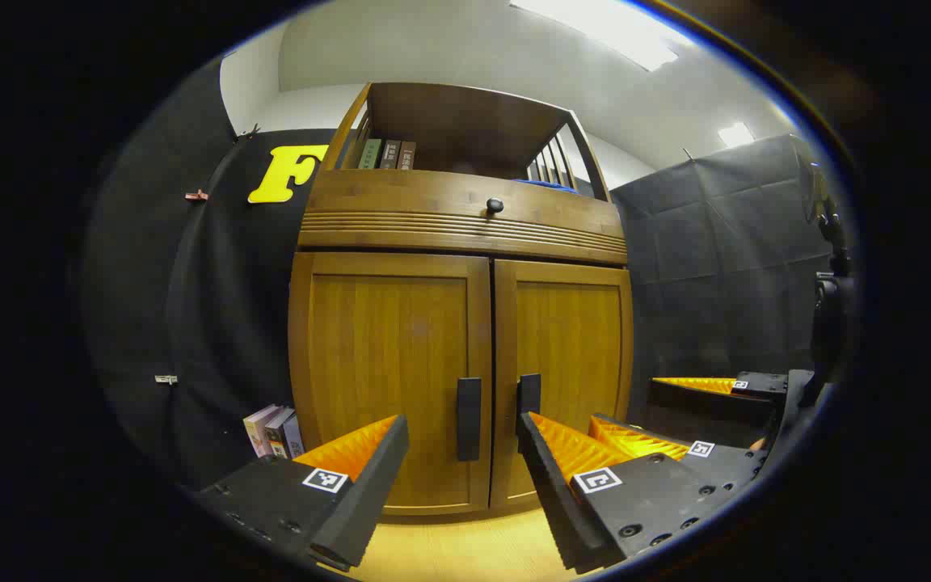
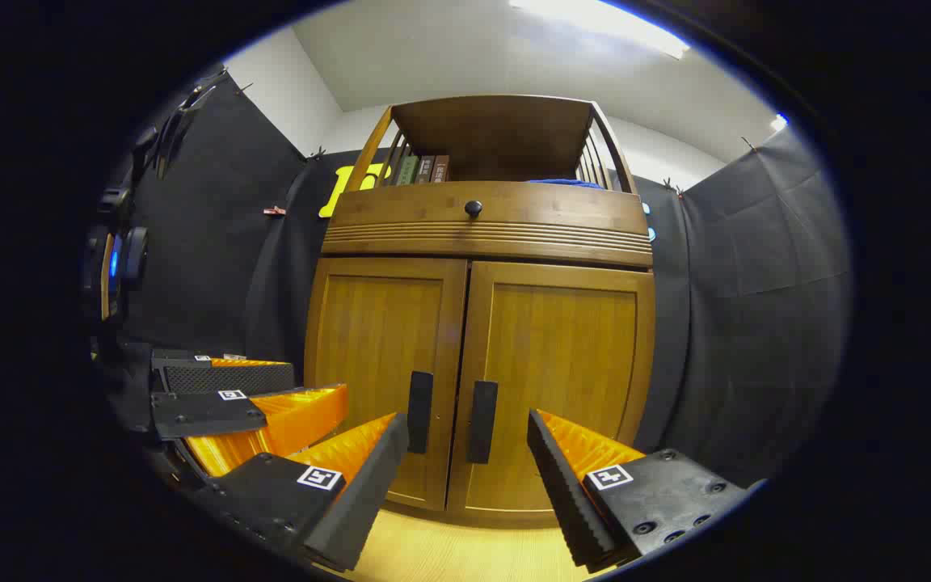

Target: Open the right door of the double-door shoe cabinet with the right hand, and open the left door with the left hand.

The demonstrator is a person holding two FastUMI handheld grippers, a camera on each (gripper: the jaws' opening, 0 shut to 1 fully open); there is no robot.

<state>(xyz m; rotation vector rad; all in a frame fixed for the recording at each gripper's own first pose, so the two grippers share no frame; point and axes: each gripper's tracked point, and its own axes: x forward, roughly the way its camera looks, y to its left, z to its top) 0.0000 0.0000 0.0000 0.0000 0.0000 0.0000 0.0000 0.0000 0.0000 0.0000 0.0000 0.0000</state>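
Note:
The wooden shoe cabinet has both doors shut. In the left gripper view, the left door (image 1: 389, 364) and right door (image 1: 570, 356) meet at two dark vertical handles, the left handle (image 1: 468, 408) and the right handle (image 1: 528, 396). My left gripper (image 1: 461, 428) is open, short of the cabinet, with the left handle showing between its fingers. My right gripper (image 1: 625, 400) is beside it, lower right. In the right gripper view, my right gripper (image 2: 465, 424) is open in front of the right handle (image 2: 482, 420) and left handle (image 2: 419, 412). My left gripper (image 2: 316, 378) hangs open at the left.
Above the doors is a drawer with a round knob (image 1: 494, 205) and an open shelf holding books (image 1: 389, 153). More books (image 1: 274, 431) lean on the floor left of the cabinet. A device on a stand (image 1: 829, 307) is at the far right. The floor (image 1: 465, 550) is light wood.

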